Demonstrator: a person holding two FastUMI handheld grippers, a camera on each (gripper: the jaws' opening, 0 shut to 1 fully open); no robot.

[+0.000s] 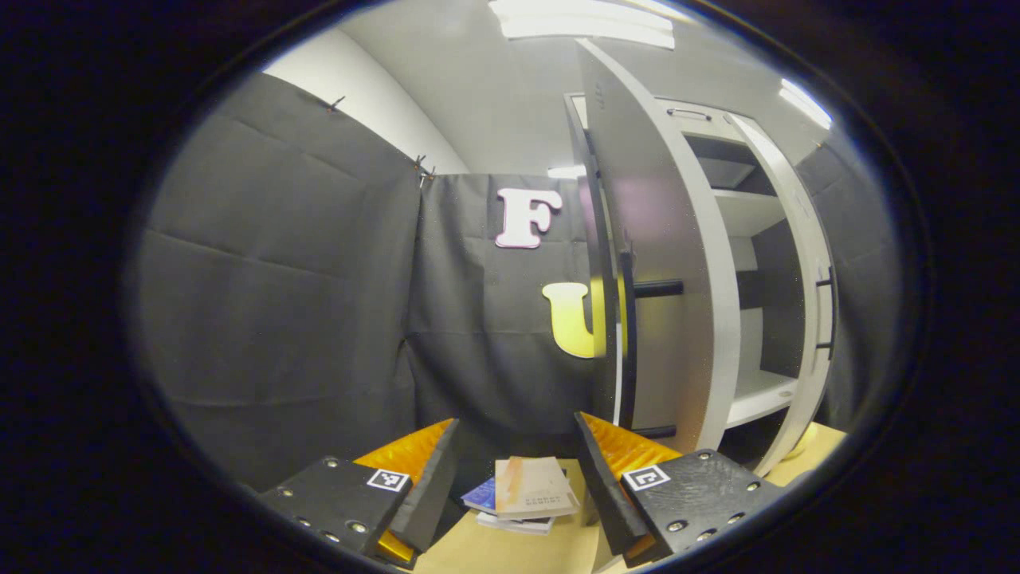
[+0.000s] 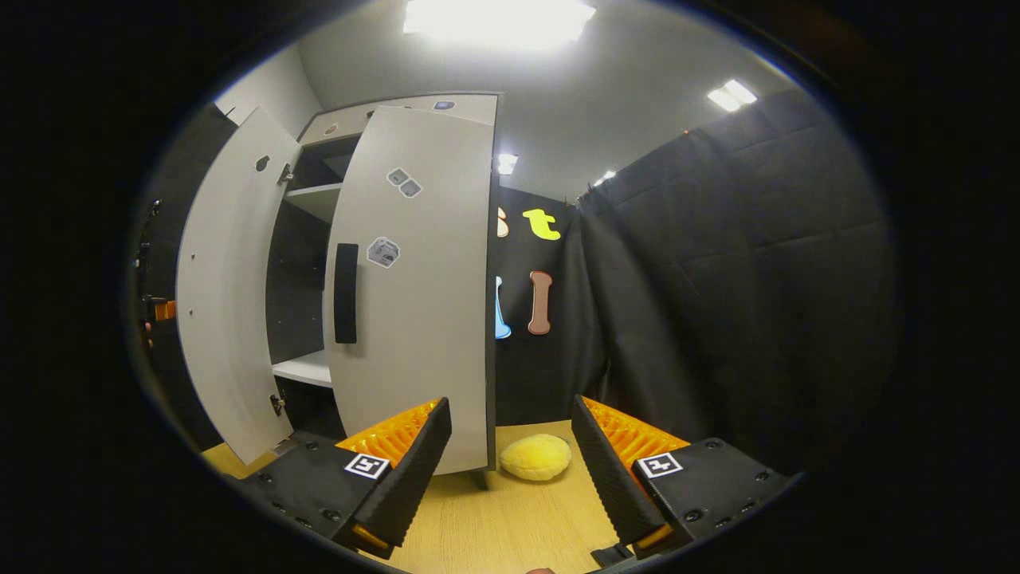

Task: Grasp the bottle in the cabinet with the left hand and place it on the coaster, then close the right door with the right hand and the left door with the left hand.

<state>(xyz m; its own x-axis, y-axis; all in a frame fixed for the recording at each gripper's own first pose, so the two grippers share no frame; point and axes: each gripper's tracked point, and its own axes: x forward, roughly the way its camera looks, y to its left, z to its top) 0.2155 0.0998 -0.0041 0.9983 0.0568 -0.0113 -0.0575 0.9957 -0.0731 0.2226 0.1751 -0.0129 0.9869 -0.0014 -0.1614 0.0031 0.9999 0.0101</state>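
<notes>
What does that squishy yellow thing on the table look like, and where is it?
Find the tall white cabinet with its doors swung open. On the wooden table just past the foot of its right door lies a soft, rounded yellow lump. It is the one pale yellow thing there, low and pillow-like.

Black-draped recording booth [image 1: 279, 279], white cabinet [image 2: 414, 279]

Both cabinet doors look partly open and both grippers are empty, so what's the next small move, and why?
Probably push the left door shut with the left gripper. That gripper is open and empty, with the door's edge and black handle just ahead. In the right gripper view the right door already sits nearly closed, and no bottle shows on the visible shelves, so the earlier steps seem done.
</notes>
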